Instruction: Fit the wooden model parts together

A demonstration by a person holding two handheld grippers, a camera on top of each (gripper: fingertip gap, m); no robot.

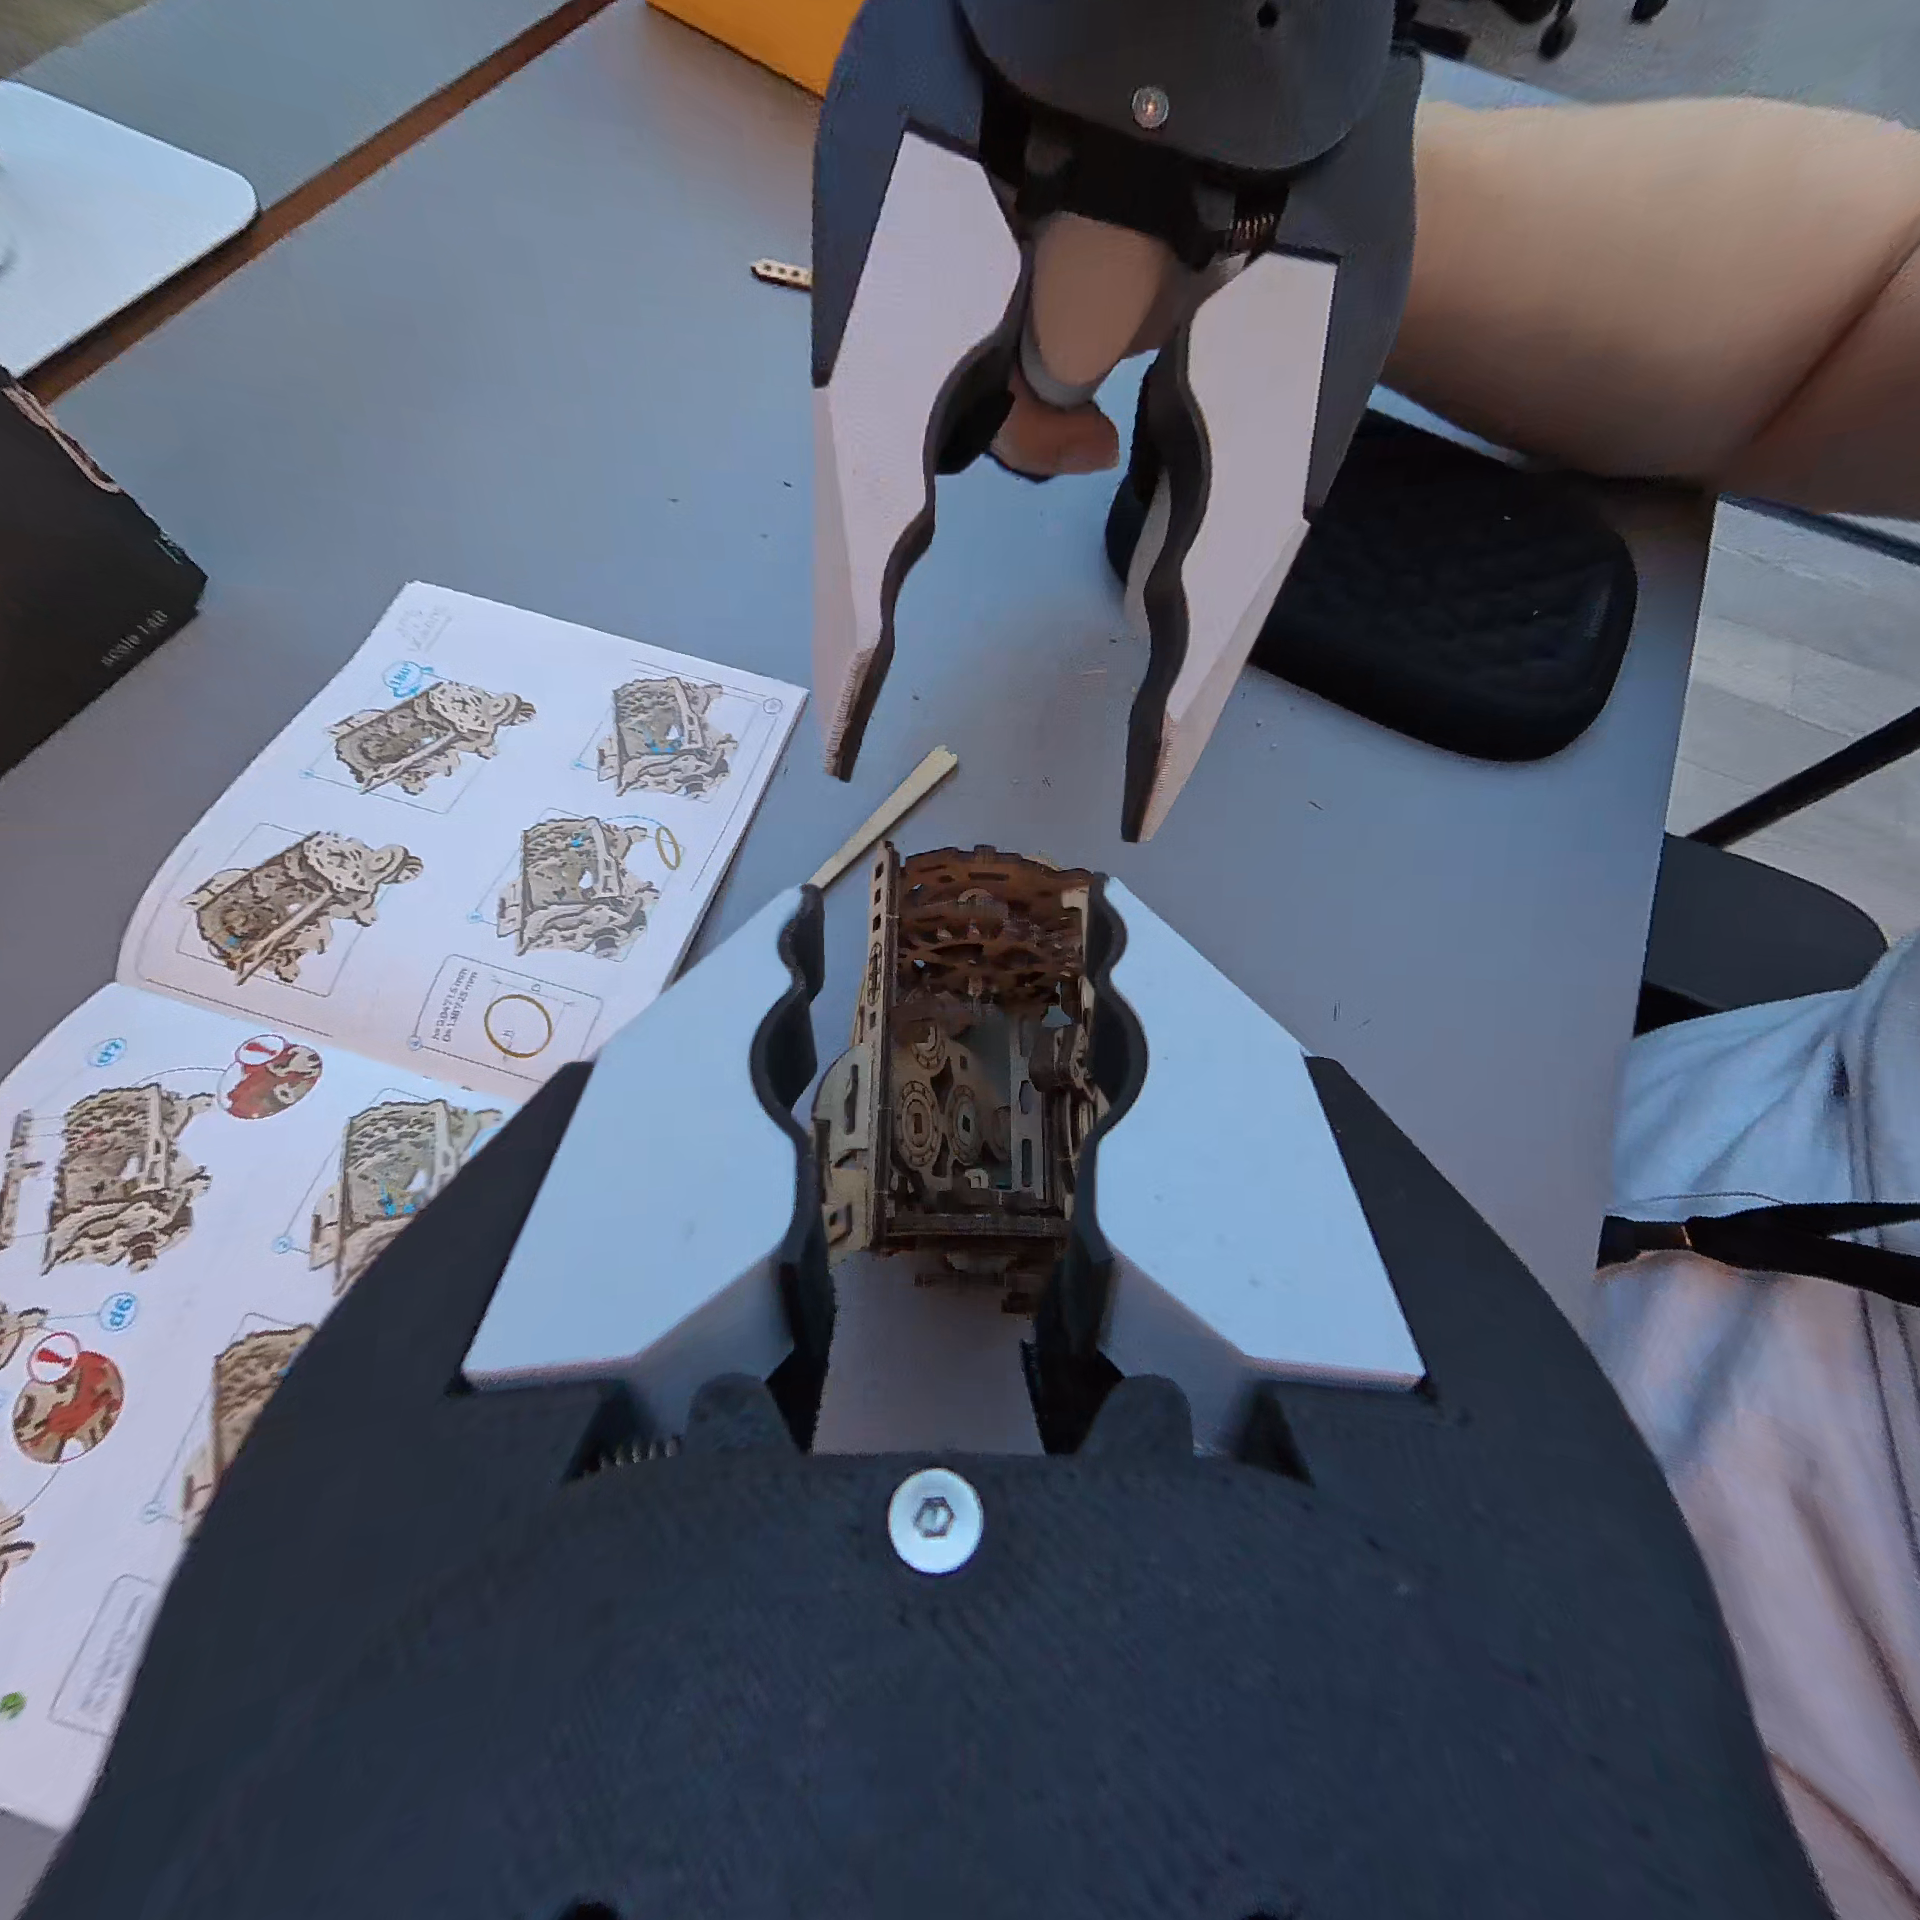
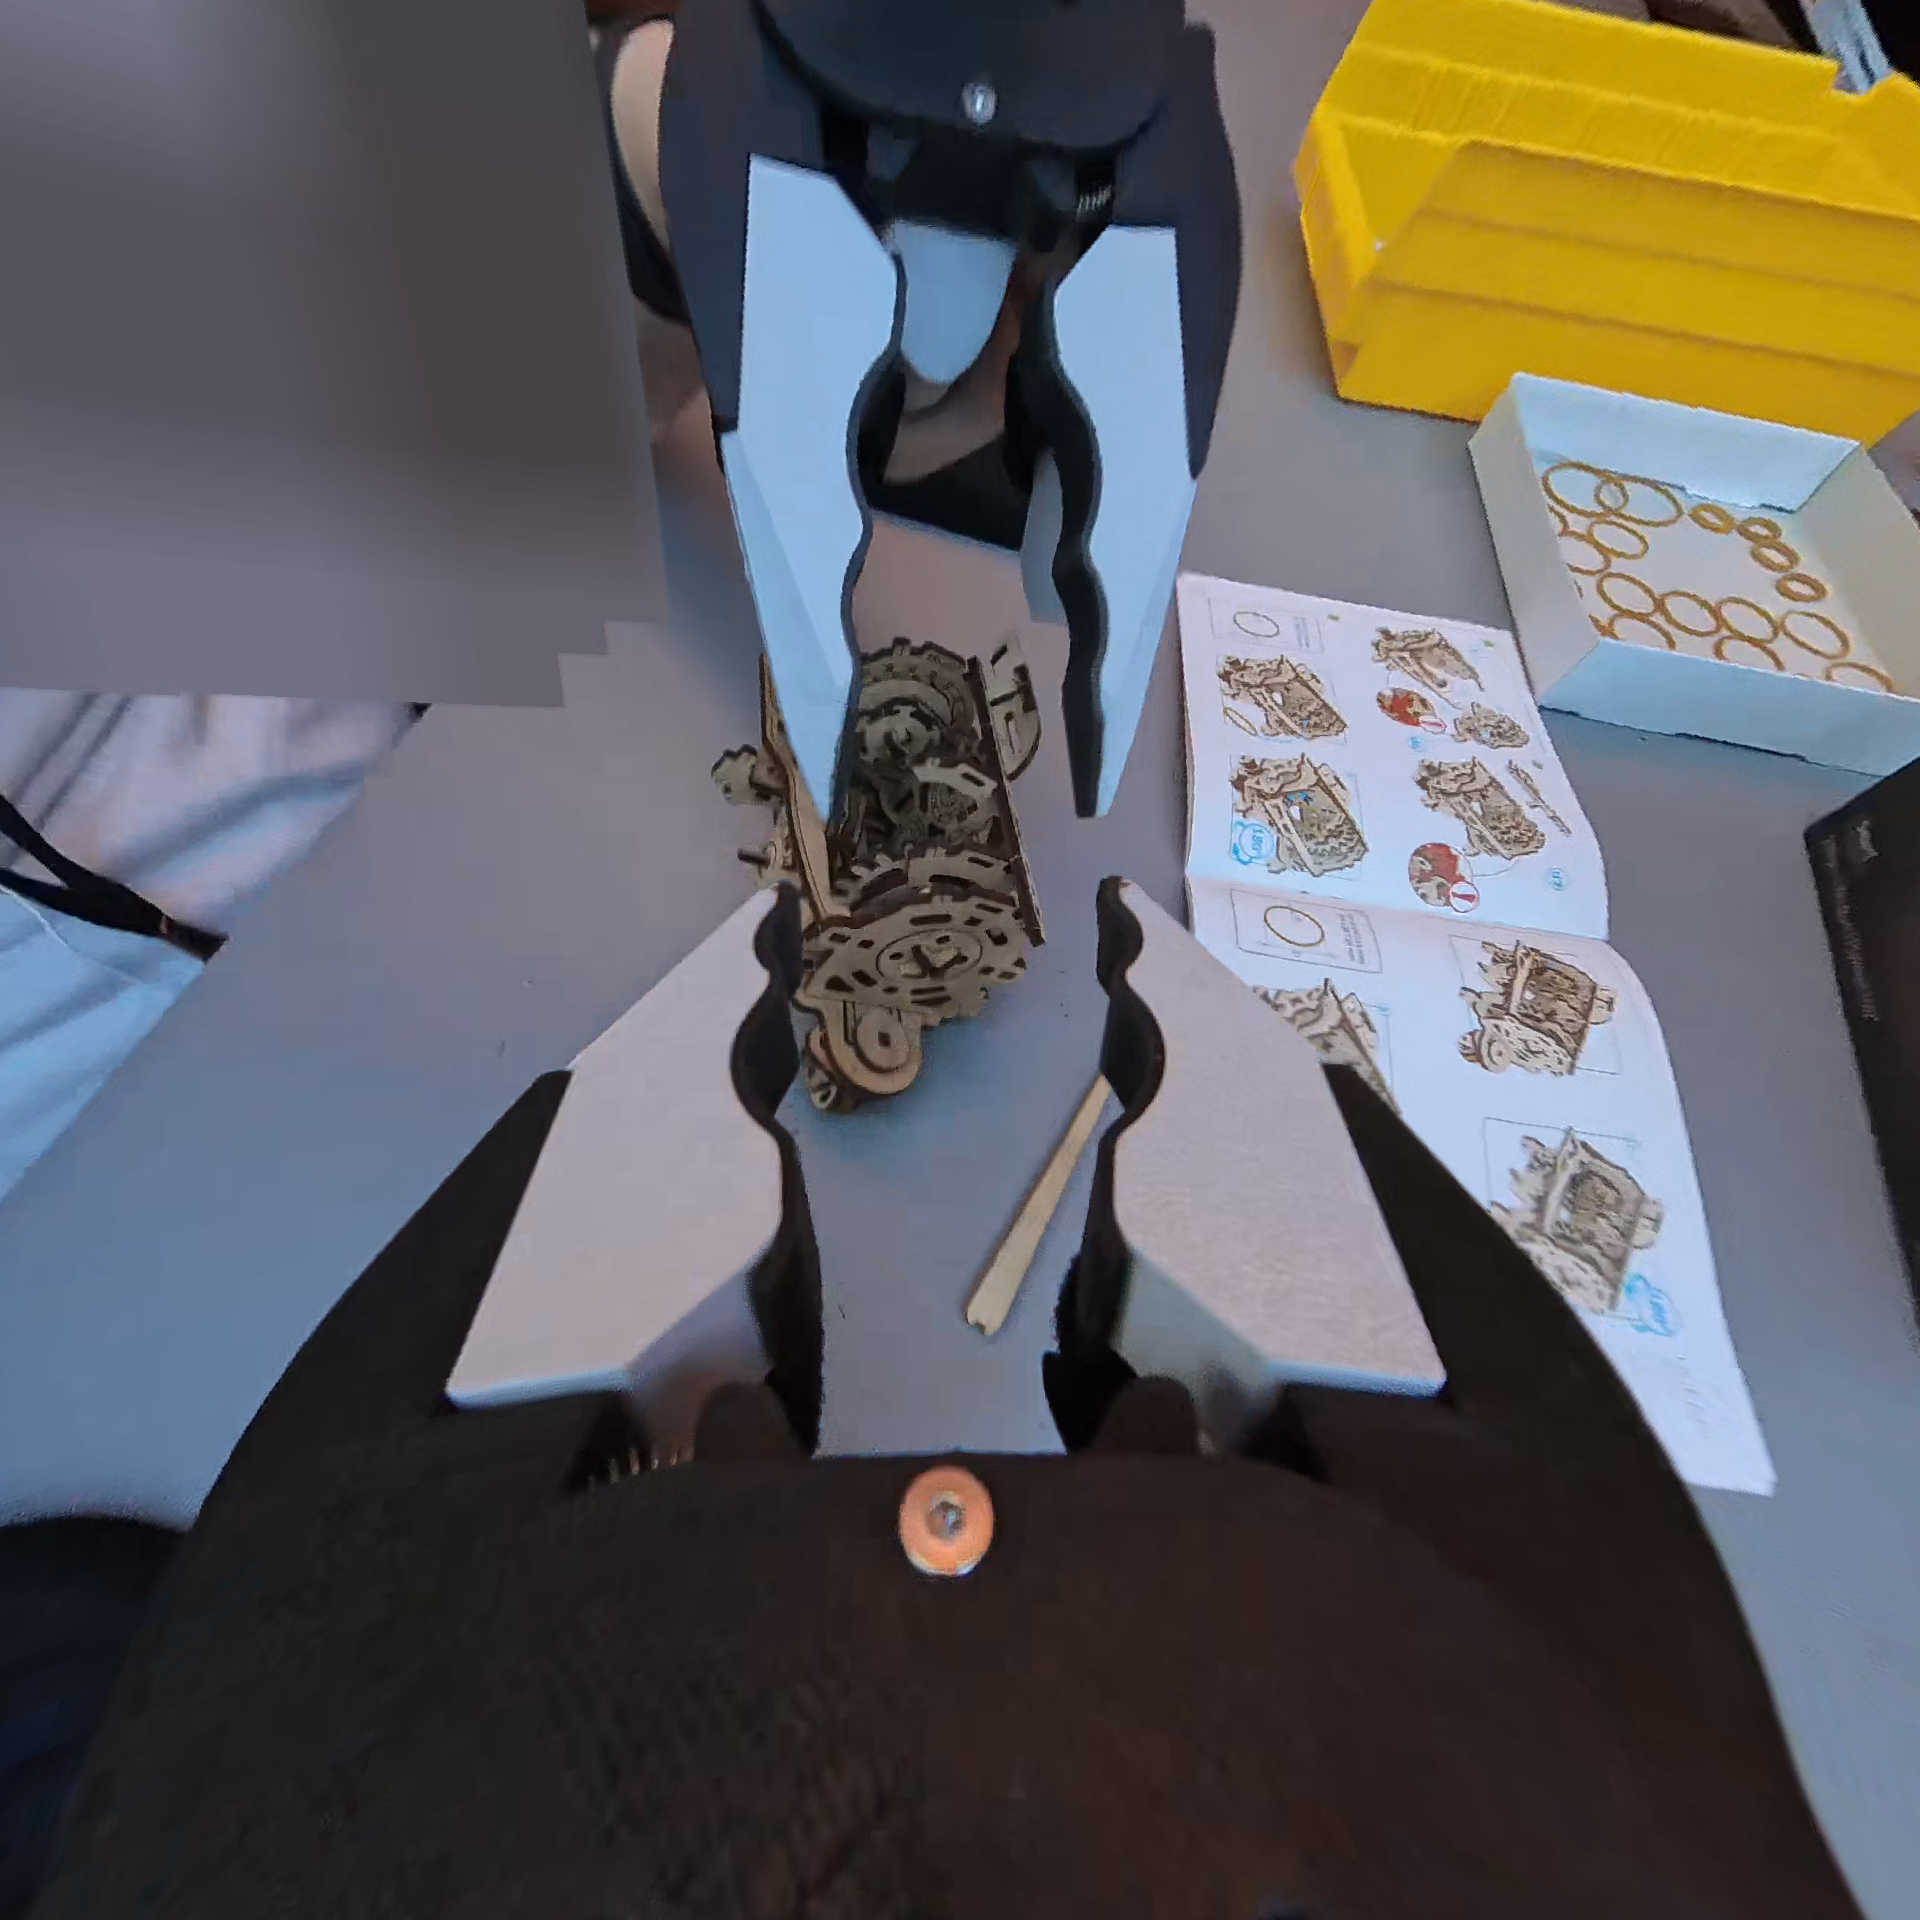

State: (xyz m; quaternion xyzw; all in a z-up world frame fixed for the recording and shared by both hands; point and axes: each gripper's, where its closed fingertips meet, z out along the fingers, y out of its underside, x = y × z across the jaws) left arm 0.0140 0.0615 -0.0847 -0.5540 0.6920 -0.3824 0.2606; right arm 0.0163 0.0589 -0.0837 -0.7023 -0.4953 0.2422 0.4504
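Here the left gripper (image 1: 956, 935) seemingly clamps the wooden model (image 1: 966, 1081), while the right gripper (image 2: 940, 914) hovers parted just beyond it.

Open instruction booklet (image 2: 1392, 790), yellow bins (image 2: 1621, 208) — white tray (image 2: 1538, 582) (gold rings (image 2: 1683, 613)), black pad (image 1: 1455, 613)

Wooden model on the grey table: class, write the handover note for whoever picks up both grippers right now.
Left gripper: fingers straddle the wooden model; I cannot tell whether they actually clamp it.
Right gripper: open, empty, above the table.
Things: a loose wooden stick lies beside the model, under the right gripper. The instruction booklet lies open nearby; a white box holds rings.
Done: the model is largely assembled.
Left: probably pick up the stick and fit it, checking the booklet.
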